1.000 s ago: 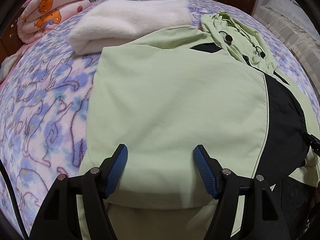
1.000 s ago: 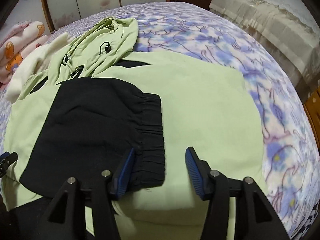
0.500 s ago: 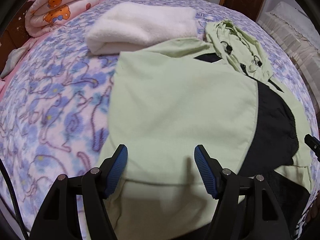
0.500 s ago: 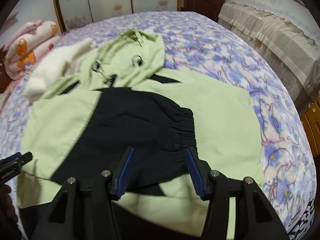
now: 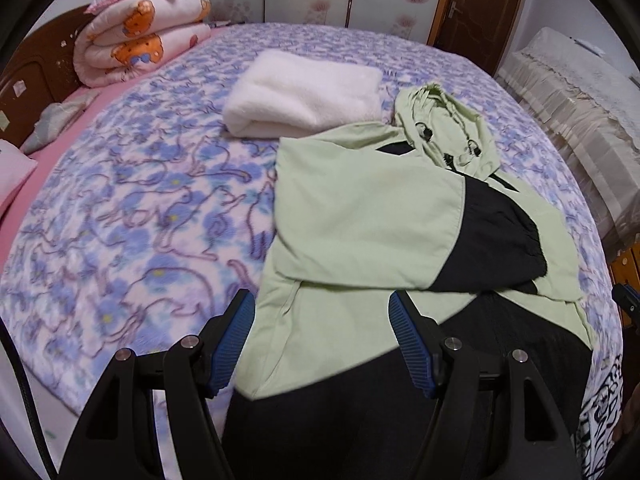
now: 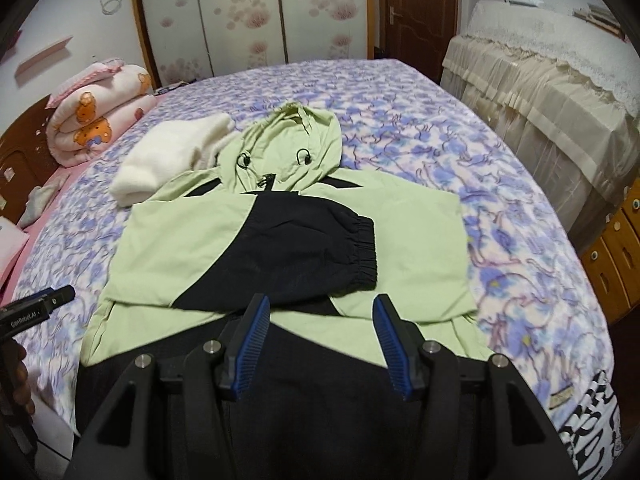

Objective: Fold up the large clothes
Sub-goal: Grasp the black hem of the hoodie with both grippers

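Observation:
A light green hooded jacket (image 5: 368,216) with black panels lies flat on the bed, hood (image 6: 288,148) at the far end. Both sleeves are folded across its front, and the black elastic-cuffed sleeve (image 6: 320,248) lies on top. My left gripper (image 5: 320,304) hangs open above the jacket's near left part, touching nothing. My right gripper (image 6: 320,304) is open too, above the near middle just short of the black cuff. Each gripper shows at the edge of the other's view: the left gripper (image 6: 40,308) and the right gripper (image 5: 626,300). Dark cloth fills the near edge below both.
The bed (image 5: 140,220) has a purple flowered cover. A folded white fleece (image 5: 304,92) touches the jacket's far left shoulder. A rolled pink bear quilt (image 5: 140,48) sits by the headboard. A lace-covered cabinet (image 6: 540,92) stands to the right, a wardrobe and door behind.
Both grippers have drawn back and risen from the jacket, so more of the bed and room shows. The jaws stay apart and the jacket has not moved.

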Available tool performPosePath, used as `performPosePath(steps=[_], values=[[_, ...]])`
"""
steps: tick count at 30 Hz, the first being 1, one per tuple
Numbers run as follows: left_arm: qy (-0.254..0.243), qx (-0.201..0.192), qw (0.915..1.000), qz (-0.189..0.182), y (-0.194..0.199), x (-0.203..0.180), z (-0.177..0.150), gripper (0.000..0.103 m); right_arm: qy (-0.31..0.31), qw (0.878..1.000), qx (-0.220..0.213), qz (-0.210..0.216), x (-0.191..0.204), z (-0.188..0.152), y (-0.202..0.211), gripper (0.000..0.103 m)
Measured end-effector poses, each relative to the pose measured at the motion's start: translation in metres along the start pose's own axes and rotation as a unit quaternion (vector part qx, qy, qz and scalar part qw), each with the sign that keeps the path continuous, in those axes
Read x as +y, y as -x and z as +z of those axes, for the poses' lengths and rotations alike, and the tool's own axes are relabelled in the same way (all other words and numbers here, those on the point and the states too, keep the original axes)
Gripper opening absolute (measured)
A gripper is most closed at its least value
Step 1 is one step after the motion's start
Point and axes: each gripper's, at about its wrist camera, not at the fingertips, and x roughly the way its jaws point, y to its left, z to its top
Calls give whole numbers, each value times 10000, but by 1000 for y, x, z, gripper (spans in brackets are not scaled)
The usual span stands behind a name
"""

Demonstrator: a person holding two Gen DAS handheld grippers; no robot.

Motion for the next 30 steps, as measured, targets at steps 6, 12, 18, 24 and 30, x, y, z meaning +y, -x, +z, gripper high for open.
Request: performPosePath(steps=[6,12,18,24,30], values=[[-71,-206,9998,8,40,11,-28,75,181,9997,-97,128,-8,-22,34,59],[-233,-124,9997,2,48,22,-62,80,381,9980,381,315,-27,-42,35,72],[-255,529,9979,-278,7,43,-108,80,517,9896,1320,258,-69,-67,1,72],[-117,1150,9931,-213,-30,68,-145,80,181,9838,1772,202,-129,-86,-21,72],[155,1363,9896,-428,-40,89,-153,80,-425,9669,2490,365,-181,-122,-52,72]])
